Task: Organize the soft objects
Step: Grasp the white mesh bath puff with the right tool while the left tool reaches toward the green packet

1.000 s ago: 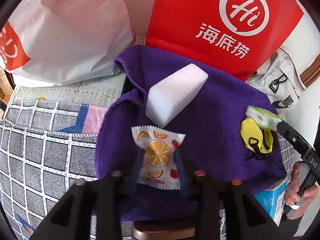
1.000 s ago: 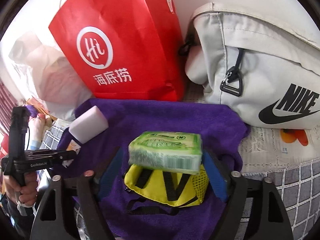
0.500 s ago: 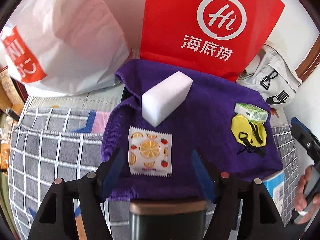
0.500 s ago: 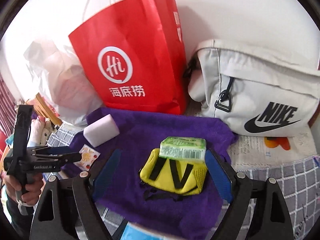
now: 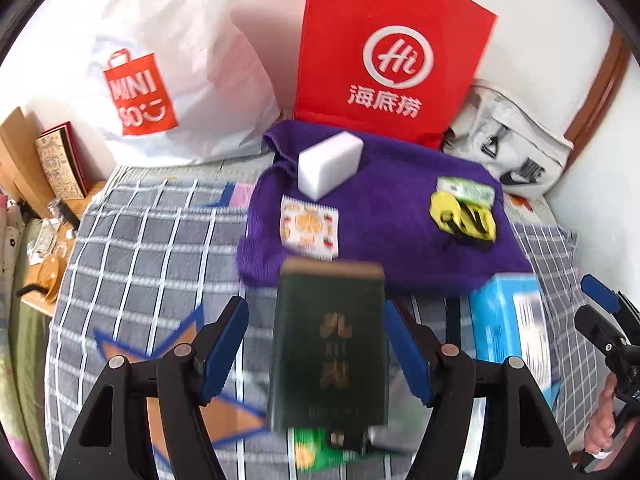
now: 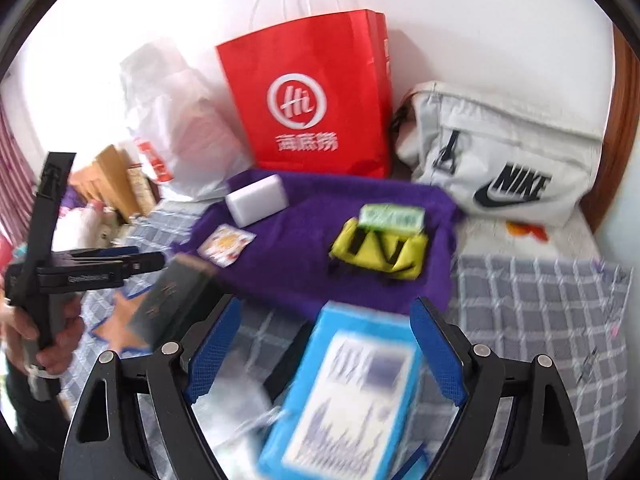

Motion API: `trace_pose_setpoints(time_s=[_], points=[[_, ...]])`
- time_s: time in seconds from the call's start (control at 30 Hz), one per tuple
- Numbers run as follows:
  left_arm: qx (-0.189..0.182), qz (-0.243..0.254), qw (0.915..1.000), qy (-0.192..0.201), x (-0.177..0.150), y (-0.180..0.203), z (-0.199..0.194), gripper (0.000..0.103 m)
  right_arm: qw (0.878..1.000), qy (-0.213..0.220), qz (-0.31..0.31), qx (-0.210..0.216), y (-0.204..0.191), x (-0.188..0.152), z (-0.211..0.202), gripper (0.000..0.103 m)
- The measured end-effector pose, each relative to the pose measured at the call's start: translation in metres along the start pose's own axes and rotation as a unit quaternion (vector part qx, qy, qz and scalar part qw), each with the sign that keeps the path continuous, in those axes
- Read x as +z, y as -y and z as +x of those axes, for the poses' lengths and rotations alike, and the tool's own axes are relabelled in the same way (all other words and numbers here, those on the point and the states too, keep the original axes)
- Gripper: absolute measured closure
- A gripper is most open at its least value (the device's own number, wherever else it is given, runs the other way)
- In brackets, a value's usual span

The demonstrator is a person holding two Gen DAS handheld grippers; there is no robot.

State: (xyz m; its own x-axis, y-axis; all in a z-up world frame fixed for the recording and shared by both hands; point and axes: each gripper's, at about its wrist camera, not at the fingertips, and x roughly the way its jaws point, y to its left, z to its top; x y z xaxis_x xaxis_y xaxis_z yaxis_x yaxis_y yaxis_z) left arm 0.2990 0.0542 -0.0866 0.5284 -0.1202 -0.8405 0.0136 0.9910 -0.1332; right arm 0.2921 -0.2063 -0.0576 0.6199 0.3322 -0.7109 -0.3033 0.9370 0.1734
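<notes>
A purple towel (image 5: 392,240) lies spread on the bed. On it rest a white sponge block (image 5: 330,164), an orange-print packet (image 5: 309,226) and a yellow pouch (image 5: 464,218) with a green tissue pack (image 5: 464,189) on top. My left gripper (image 5: 316,312) hangs open, back from the towel. A dark green box (image 5: 330,344) lies under it between the fingers, untouched. My right gripper (image 6: 326,308) is open over a blue box (image 6: 352,392), whose picture is blurred. A hand (image 6: 52,332) holds the left gripper at the left of the right wrist view.
A red paper bag (image 5: 392,60), a white shopping bag (image 5: 160,80) and a grey Nike bag (image 6: 508,160) stand against the wall behind the towel. The grey plaid bedspread (image 5: 140,260) runs to the left. A wooden side table with books (image 5: 52,160) sits at the far left.
The left gripper let go of the orange-print packet and opened. Both grippers drew back and up from the towel, leaving the tissue pack on the pouch. The dark green and blue boxes came into view.
</notes>
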Motion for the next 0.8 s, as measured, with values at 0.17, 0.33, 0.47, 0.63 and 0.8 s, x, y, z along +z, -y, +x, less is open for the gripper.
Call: trace_pose_setpoints(time_s=[0.17, 0.33, 0.47, 0.63, 0.8], points=[[-0.004, -0.015, 0.9999, -0.001, -0.036, -0.008, -0.019, 0.035, 0.999, -0.004, -0.027, 0.021, -0.034, -0.03, -0.018, 0.016], [-0.007, -0.038, 0.9992, -0.008, -0.068, -0.028, -0.026, 0.035, 0.996, -0.007, -0.088, 0.024, -0.083, -0.06, -0.015, 0.017], [-0.009, -0.054, 0.9984, -0.012, -0.087, -0.044, -0.025, 0.035, 0.993, -0.02, -0.116, 0.023, -0.105, -0.075, 0.001, 0.018], [-0.02, -0.078, 0.9966, -0.018, -0.103, -0.061, -0.019, 0.035, 0.992, -0.048, -0.113, 0.021, -0.115, -0.081, 0.032, 0.018], [-0.03, -0.086, 0.9956, -0.019, -0.11, -0.068, -0.011, 0.035, 0.992, -0.078, -0.1, 0.02, -0.119, -0.08, 0.062, 0.018]])
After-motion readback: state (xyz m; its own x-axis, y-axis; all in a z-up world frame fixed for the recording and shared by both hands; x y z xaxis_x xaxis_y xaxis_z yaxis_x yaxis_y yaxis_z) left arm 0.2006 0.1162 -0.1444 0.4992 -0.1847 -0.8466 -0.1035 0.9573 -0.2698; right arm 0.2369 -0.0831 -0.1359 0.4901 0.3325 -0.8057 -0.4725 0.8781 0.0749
